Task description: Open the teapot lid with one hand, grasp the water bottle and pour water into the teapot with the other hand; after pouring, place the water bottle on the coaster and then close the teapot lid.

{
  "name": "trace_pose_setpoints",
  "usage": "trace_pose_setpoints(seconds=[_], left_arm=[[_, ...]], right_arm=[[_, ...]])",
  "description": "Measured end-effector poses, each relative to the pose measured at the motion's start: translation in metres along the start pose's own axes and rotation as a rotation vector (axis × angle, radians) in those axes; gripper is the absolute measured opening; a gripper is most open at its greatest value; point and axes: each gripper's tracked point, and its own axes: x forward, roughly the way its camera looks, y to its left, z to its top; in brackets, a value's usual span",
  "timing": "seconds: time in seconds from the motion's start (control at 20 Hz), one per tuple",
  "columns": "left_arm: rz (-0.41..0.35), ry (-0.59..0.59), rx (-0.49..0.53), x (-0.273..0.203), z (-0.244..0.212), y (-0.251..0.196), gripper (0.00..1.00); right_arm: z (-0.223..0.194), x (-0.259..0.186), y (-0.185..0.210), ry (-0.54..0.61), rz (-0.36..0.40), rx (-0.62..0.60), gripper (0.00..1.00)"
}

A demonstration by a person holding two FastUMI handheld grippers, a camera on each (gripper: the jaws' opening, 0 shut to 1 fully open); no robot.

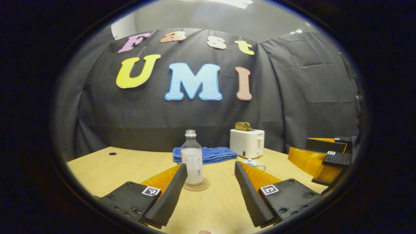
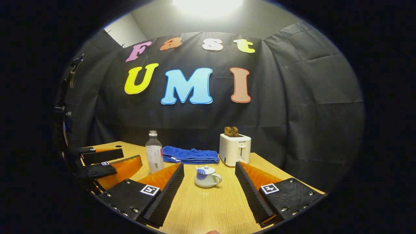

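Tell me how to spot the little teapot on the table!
Find the white toaster at the back of the wooden table. Just in front of it sits the teapot, small, white with blue patterns, lid on. It is much shorter than the clear water bottle.

In the left gripper view, a finger hides most of the teapot, and the bottle partly covers the coaster.

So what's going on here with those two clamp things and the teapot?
A person holds a two-finger gripper in each hand over a wooden table. Nothing is grasped at this moment. The left gripper is open and faces the water bottle, which stands on a coaster. The right gripper is open and faces the small teapot, whose lid is on. A blue towel and a white toaster sit behind them.
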Motion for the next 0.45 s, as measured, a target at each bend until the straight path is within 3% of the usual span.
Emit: trace_pose_setpoints(seconds=[0.45], left_arm=[[0.014,0.007,-0.013,-0.050,-0.007,-0.012,1.00]], right_arm=[[0.006,-0.046,0.012,-0.058,0.009,-0.069,0.97]])
